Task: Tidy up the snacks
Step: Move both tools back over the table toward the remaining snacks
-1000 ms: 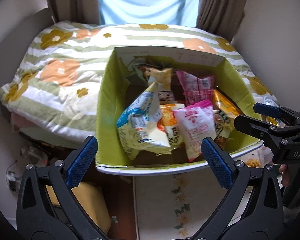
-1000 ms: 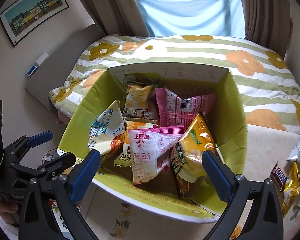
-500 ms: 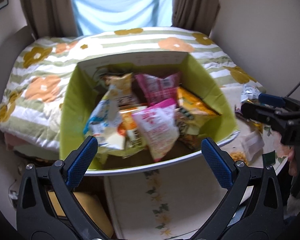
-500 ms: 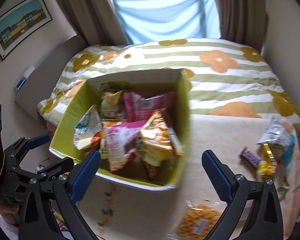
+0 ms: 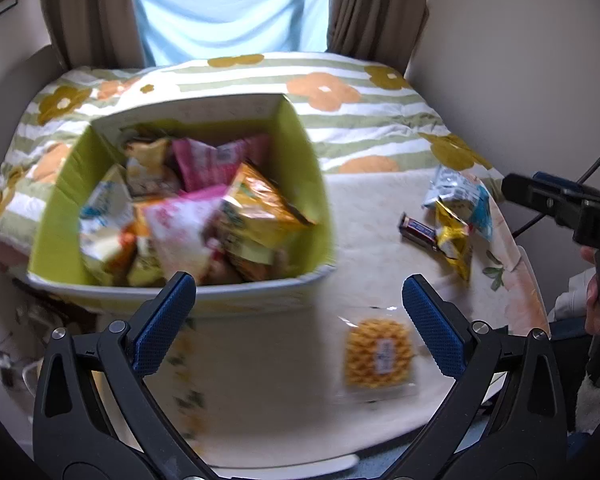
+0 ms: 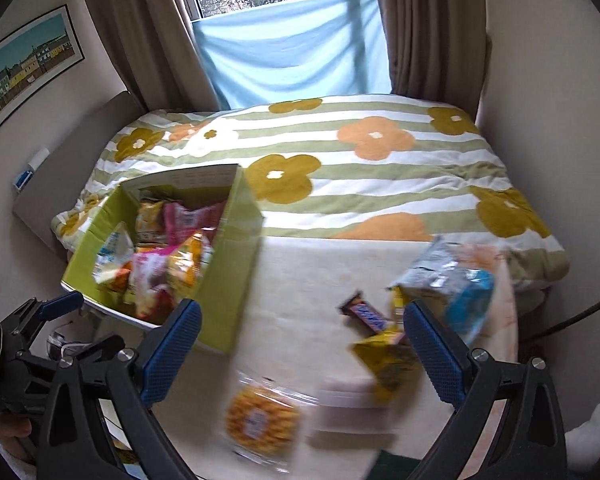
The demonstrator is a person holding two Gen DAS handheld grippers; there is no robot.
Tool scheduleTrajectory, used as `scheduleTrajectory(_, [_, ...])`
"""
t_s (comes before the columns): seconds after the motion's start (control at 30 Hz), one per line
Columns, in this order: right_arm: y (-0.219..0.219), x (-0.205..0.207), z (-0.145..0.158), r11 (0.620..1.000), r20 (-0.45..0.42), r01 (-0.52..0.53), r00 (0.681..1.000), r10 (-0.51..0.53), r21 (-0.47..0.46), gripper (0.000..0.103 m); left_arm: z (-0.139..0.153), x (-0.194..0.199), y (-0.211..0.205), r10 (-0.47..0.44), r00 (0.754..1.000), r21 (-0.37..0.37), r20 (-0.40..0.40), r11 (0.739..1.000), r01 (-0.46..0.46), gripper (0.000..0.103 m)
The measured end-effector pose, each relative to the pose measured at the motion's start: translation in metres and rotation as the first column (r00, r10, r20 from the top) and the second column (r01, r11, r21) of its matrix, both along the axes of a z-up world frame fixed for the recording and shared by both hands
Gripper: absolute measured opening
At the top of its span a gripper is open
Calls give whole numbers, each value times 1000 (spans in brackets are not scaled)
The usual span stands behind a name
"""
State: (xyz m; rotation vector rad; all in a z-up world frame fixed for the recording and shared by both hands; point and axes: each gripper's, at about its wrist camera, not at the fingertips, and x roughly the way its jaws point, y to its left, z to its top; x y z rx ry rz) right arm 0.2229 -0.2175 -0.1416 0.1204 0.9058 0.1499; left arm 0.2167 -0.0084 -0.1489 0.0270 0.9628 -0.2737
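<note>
A green cardboard box [image 5: 296, 152] [image 6: 236, 256] full of several snack packets stands at the table's left end. Loose on the table lie a clear pack of round yellow snacks [image 5: 380, 354] [image 6: 262, 420], a brown chocolate bar [image 5: 418, 232] [image 6: 366, 314], a yellow foil packet [image 5: 454, 240] [image 6: 388, 360] and a silver-and-blue packet [image 5: 458, 190] [image 6: 448, 280]. My left gripper [image 5: 300, 316] is open above the table near the box's front wall, holding nothing. My right gripper [image 6: 302, 340] is open and empty above the loose snacks; it also shows at the left wrist view's right edge [image 5: 560, 204].
The cream table [image 5: 268, 380] carries a floral pattern and ends at a curved front edge. Behind it lies a bed with a striped flower quilt [image 6: 380, 168], then curtains and a window. A framed picture [image 6: 28, 68] hangs on the left wall. A person's hand [image 5: 594, 304] holds the right gripper.
Both views have swung right, away from the box and towards the loose snacks on the table. Both grippers stay open and empty.
</note>
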Motion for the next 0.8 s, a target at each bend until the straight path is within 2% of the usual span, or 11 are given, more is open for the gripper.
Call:
scheduleTrajectory(0.2, [-50,1,-17,1000,-35,-30,999,30,4,101,-29,-18,-44,68,995,-16,-68,997,-69,102])
scheduleTrajectory(0.4, [-78,6,-47,997,-103,-46,993,51,54,101,-64,-31,-60,104,982,17,-157,995,-102,102])
scheduleTrajectory(0.53, [-89,12,-71,996,-140,-24,989,35,80,101,-96,-34,-71,89,969,36,-230,996,-83,102])
scheduleTrajectory(0.67, [-92,17,-89,999,-159,2,987,4,37,101,-129,-31,-85,51,952,49,-302,998,-38,102])
scheduleTrajectory(0.8, [-93,20,-105,997,-181,21,983,-8,69,101,-153,-30,-97,17,939,75,-344,997,9,102])
